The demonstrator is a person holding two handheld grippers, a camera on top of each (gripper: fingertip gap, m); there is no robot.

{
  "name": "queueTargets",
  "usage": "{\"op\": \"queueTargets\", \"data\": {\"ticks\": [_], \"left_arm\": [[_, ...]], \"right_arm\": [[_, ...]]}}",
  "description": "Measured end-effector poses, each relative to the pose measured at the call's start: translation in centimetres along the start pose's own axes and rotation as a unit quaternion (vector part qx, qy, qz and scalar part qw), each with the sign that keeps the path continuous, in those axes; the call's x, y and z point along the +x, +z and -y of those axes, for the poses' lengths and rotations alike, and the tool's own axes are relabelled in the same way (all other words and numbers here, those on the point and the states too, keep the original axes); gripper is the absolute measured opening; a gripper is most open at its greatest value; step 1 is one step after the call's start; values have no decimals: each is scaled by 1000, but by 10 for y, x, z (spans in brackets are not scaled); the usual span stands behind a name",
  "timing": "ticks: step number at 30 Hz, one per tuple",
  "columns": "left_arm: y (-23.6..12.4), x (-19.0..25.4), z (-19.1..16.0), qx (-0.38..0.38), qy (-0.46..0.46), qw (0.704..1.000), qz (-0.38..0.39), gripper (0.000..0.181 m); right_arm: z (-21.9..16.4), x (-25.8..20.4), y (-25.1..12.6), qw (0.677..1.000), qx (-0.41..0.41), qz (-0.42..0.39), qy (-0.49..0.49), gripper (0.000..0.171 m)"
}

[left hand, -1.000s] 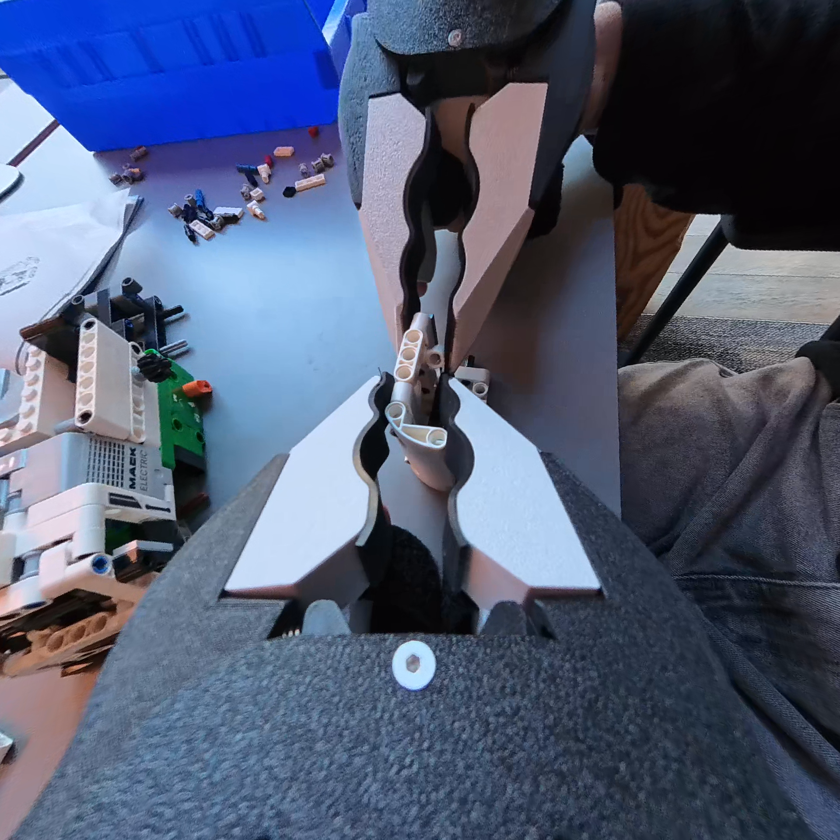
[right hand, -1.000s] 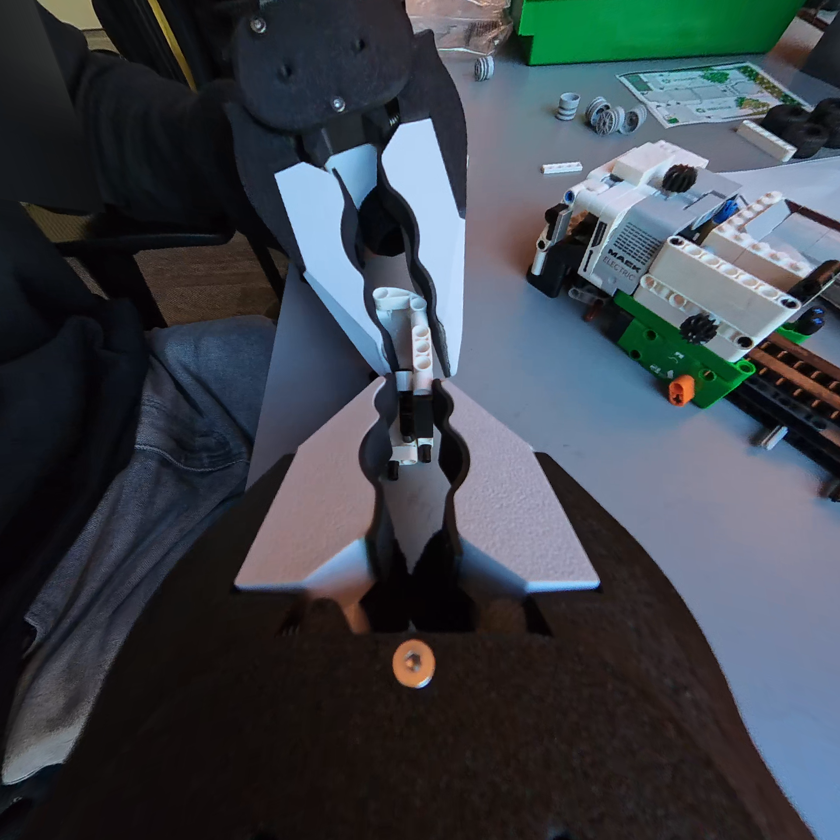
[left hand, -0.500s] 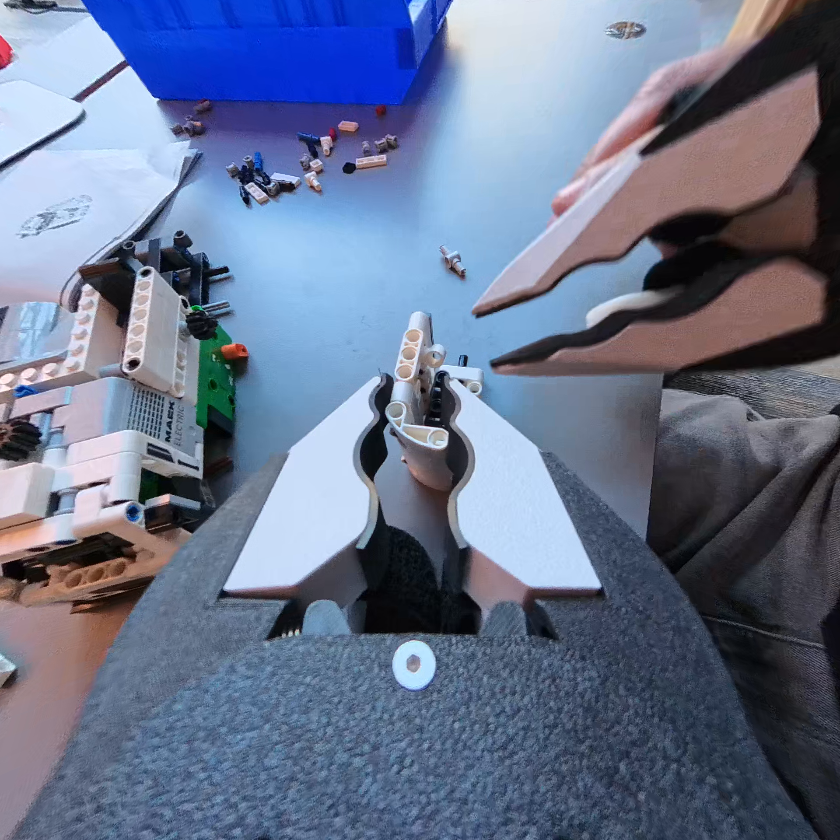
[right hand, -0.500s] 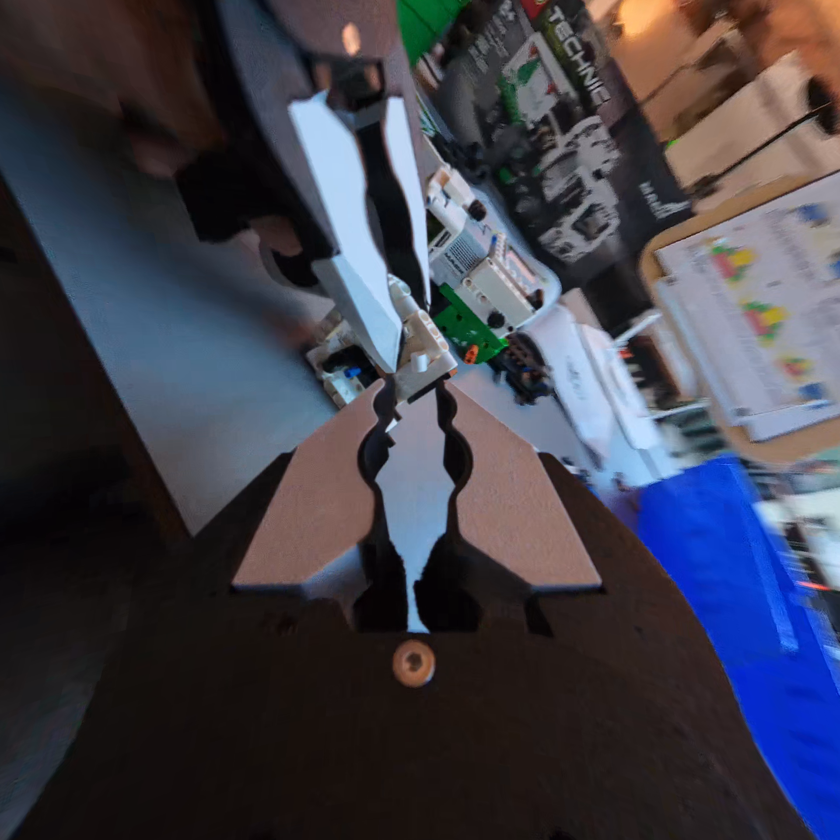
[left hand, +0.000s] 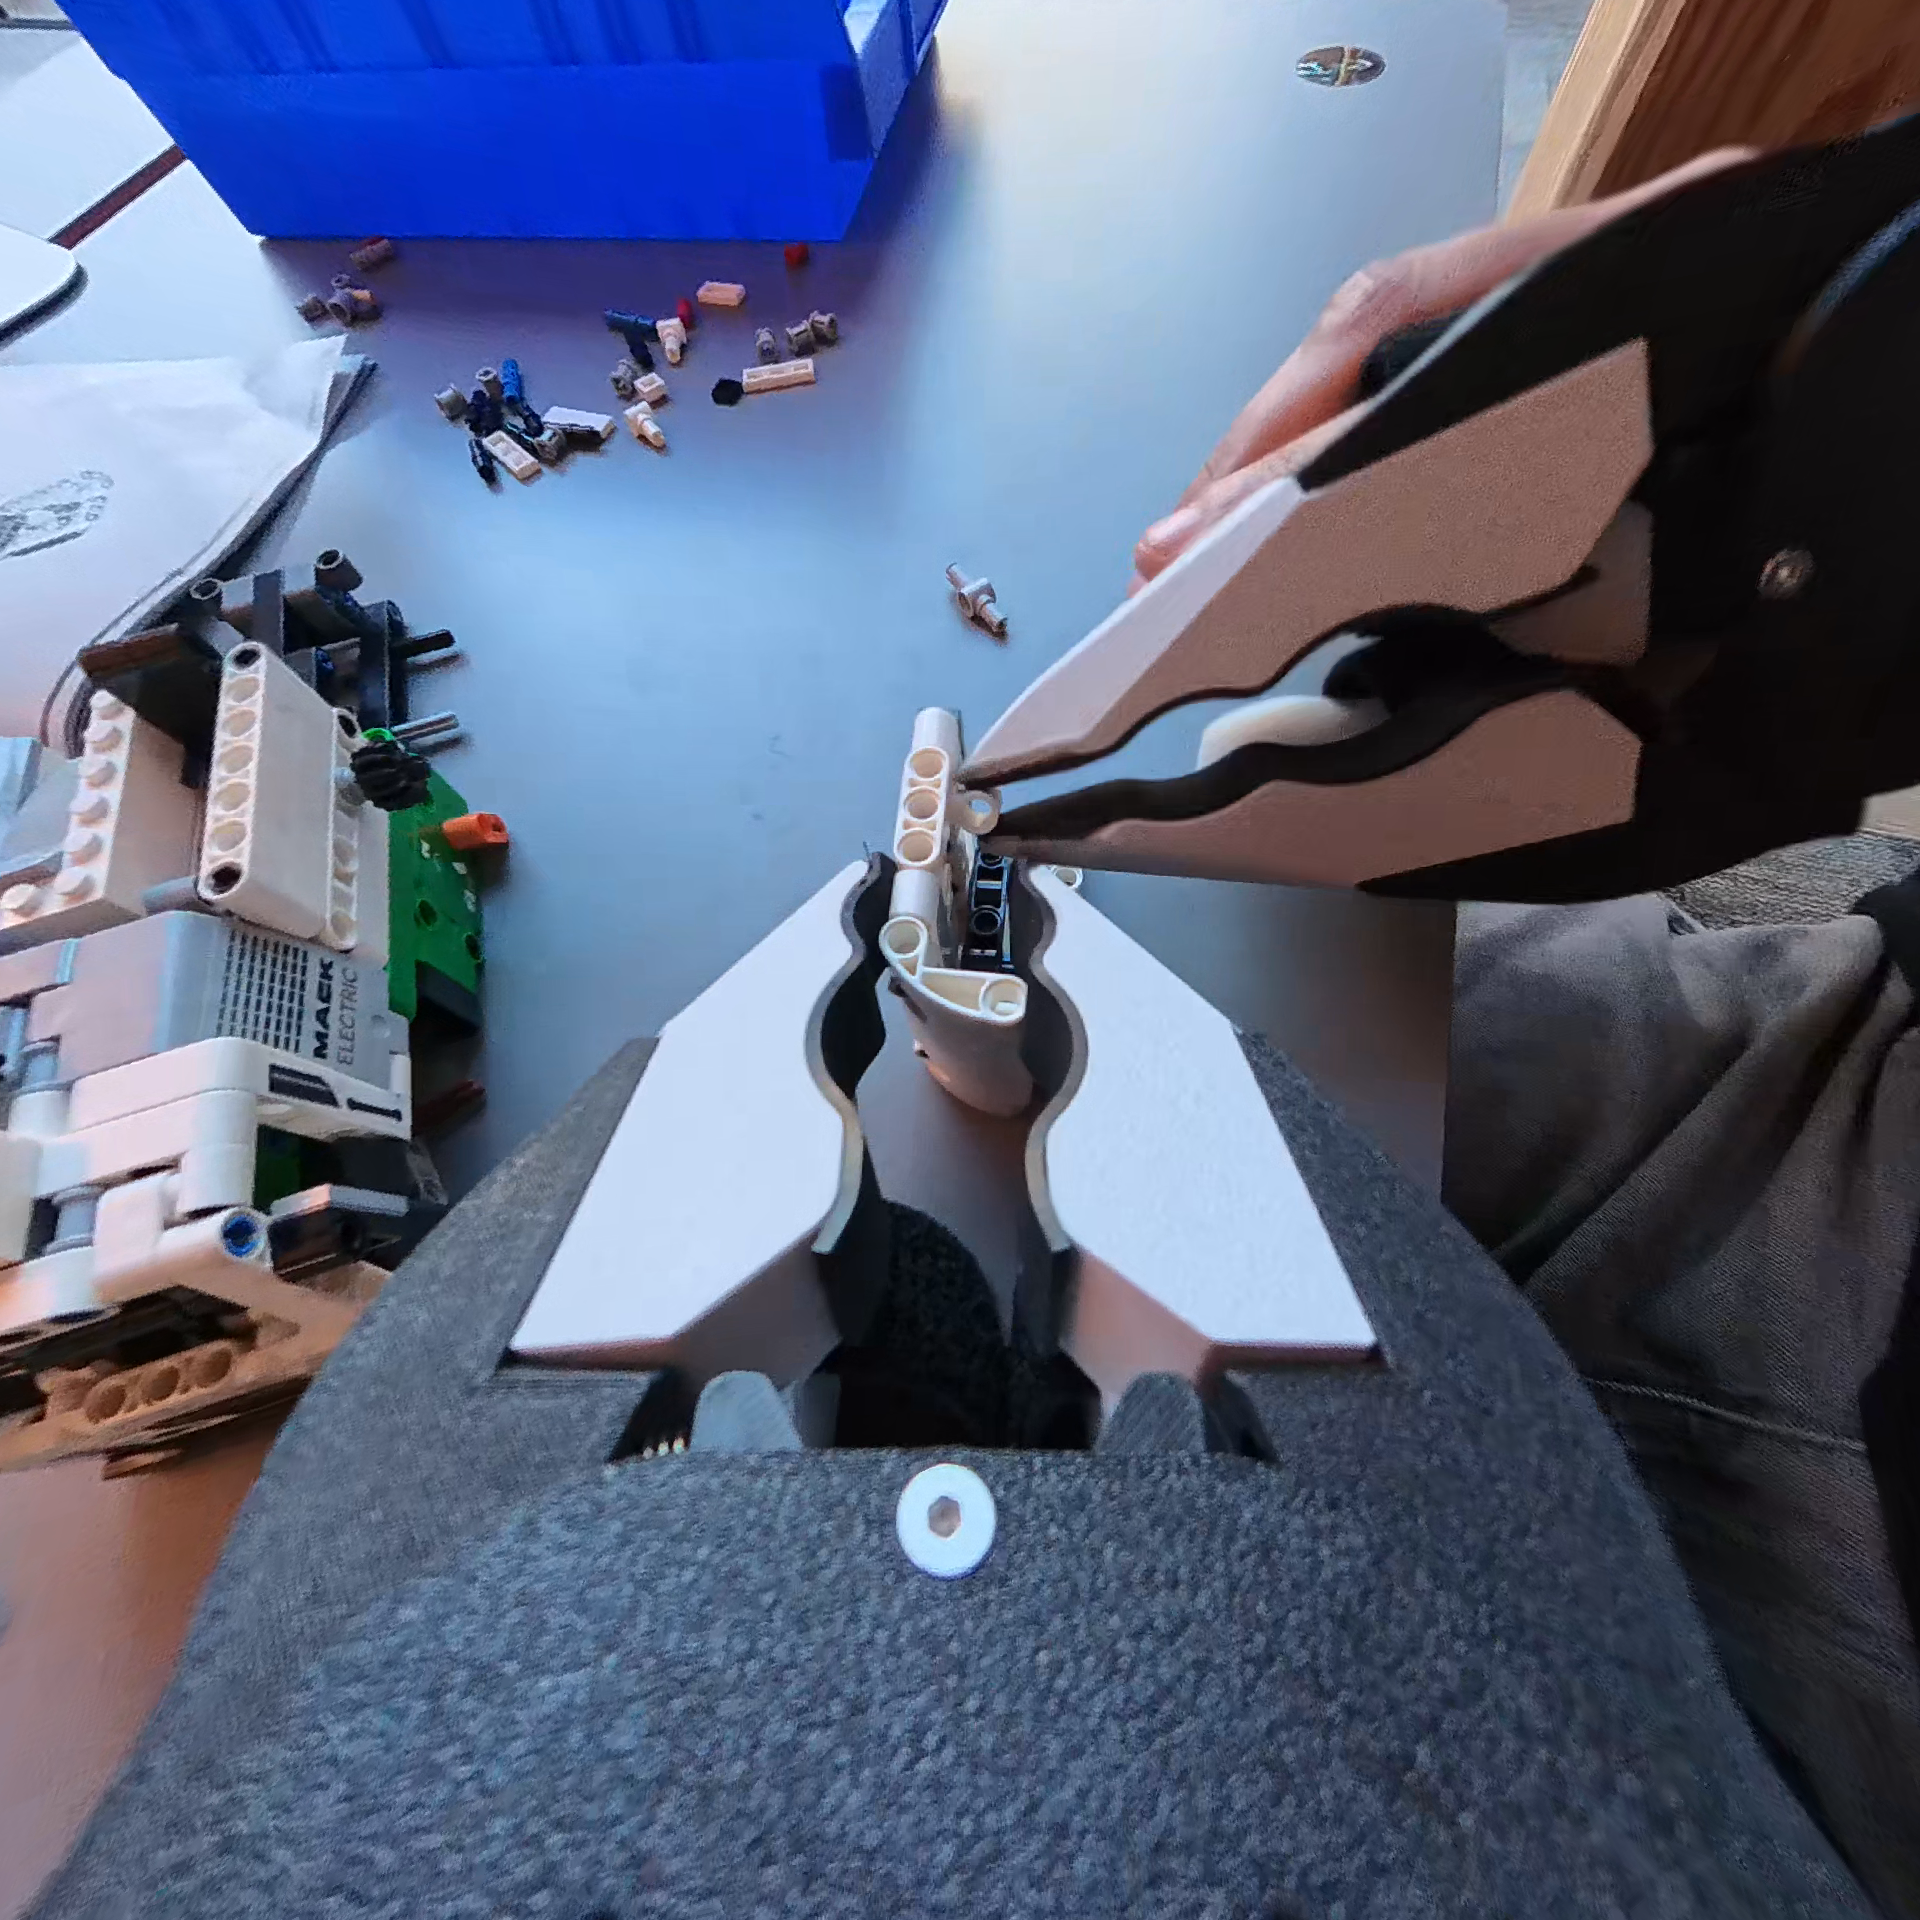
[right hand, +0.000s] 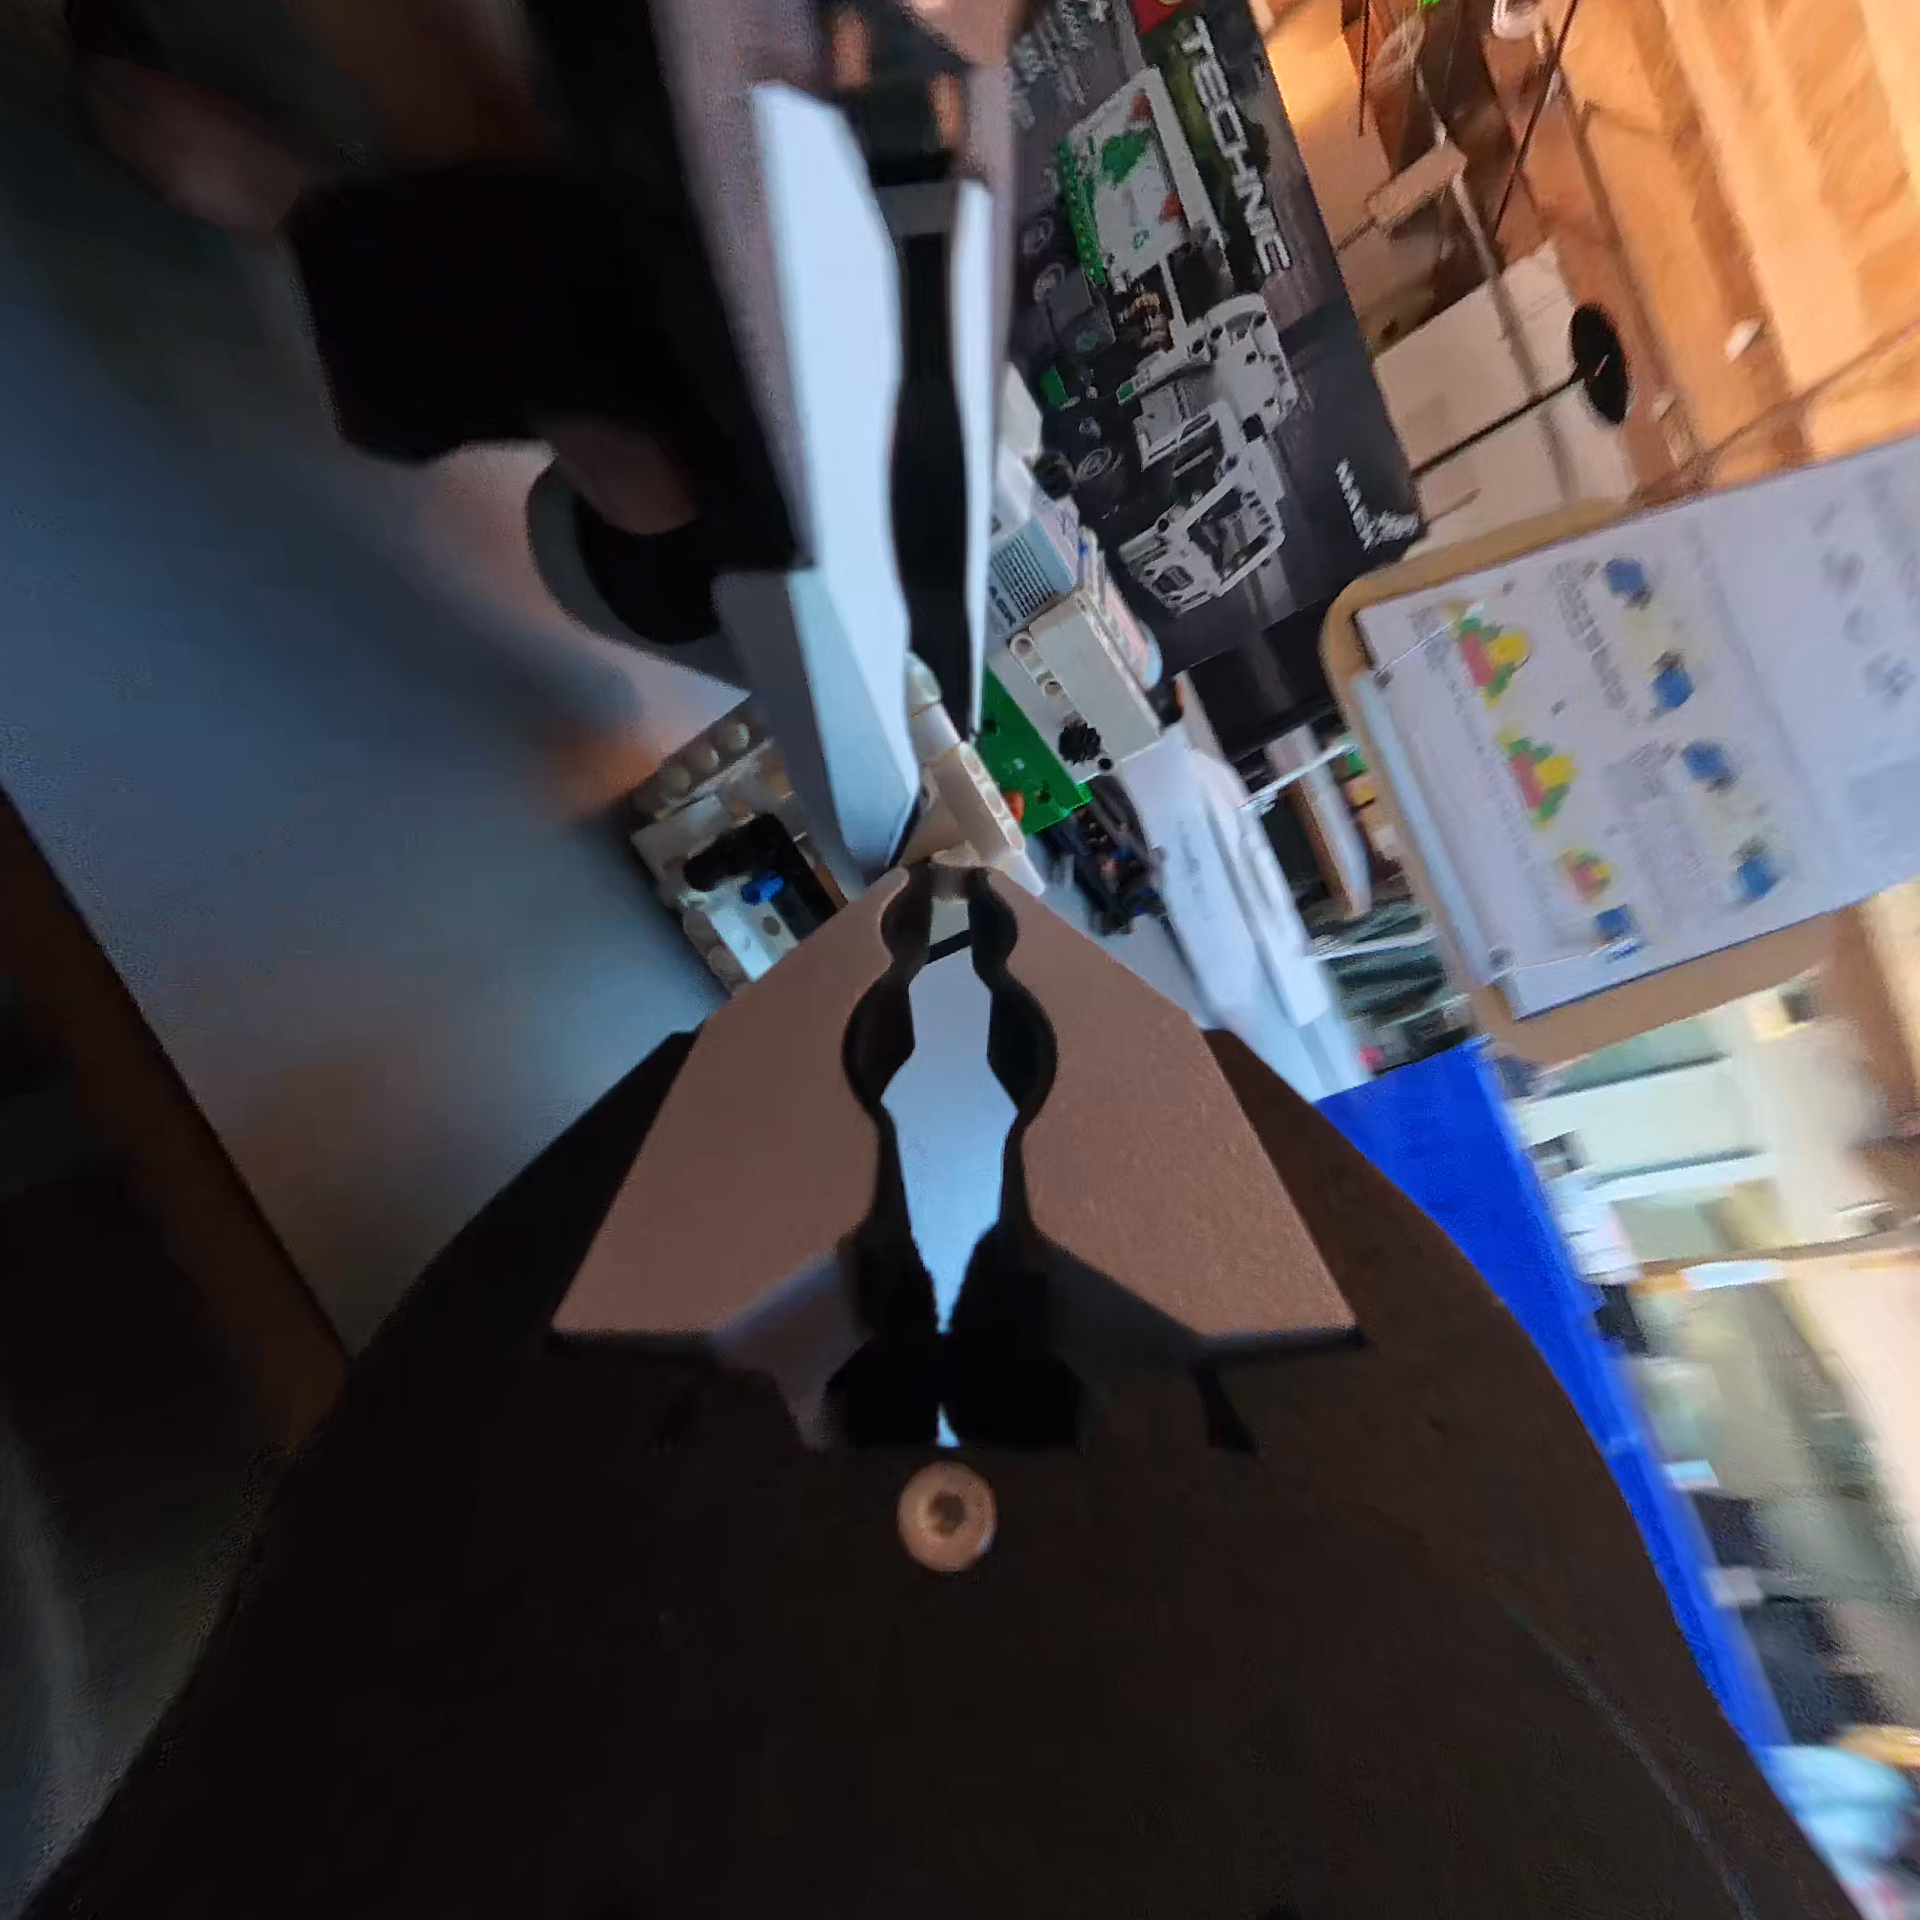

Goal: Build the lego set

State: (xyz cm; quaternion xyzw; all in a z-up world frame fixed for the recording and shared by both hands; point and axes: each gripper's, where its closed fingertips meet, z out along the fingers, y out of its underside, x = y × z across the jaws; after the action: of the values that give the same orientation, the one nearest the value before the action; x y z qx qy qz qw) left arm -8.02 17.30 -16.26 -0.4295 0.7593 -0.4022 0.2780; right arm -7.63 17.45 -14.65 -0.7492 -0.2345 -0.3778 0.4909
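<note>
While my left gripper (left hand: 951,914) clamps its wavy-edged fingers on the white-and-black beam subassembly (left hand: 951,935) above the grey surface (left hand: 727,623), my right gripper (left hand: 982,805) pinches that piece's small white lug. Lettered white-and-green truck build (left hand: 208,935) sits left; printed box (right hand: 1195,343) behind, blurred.

Lettering present, wording withheld:
- white-and-grey brick truck model (left hand: 208,997) on the table: black lettering on cab side.
- dark printed set box (right hand: 1195,343): white lettering along edge.
- white illustrated sheet on wooden board (right hand: 1662,727): print blurred, unreadable.
</note>
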Motion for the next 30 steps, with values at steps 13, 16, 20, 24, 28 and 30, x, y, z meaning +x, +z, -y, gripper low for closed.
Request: {"op": "queueTargets", "data": {"ticks": [13, 16, 20, 24, 28, 30], "left_arm": [[3, -6, 1, -4, 19, 998, 60, 20], [3, -6, 1, -4, 17, 998, 61, 20], [3, -6, 2, -3, 21, 998, 65, 19], [4, -9, 2, 0, 38, 998, 57, 19], [6, -16, 4, 4, 45, 998, 45, 19], [6, -21, 4, 6, 47, 998, 49, 25]], "right_arm": [[-4, -3, 3, 824, -55, 113, 552, 7], [-4, -3, 2, 816, -43, 105, 567, 7], [-3, -1, -4, 835, -39, 108, 538, 9], [-10, 27, -27, 865, -5, 110, 489, 13], [-26, 57, -32, 887, -4, 151, 436, 14], [-34, 72, -29, 888, 11, 165, 430, 14]]}}
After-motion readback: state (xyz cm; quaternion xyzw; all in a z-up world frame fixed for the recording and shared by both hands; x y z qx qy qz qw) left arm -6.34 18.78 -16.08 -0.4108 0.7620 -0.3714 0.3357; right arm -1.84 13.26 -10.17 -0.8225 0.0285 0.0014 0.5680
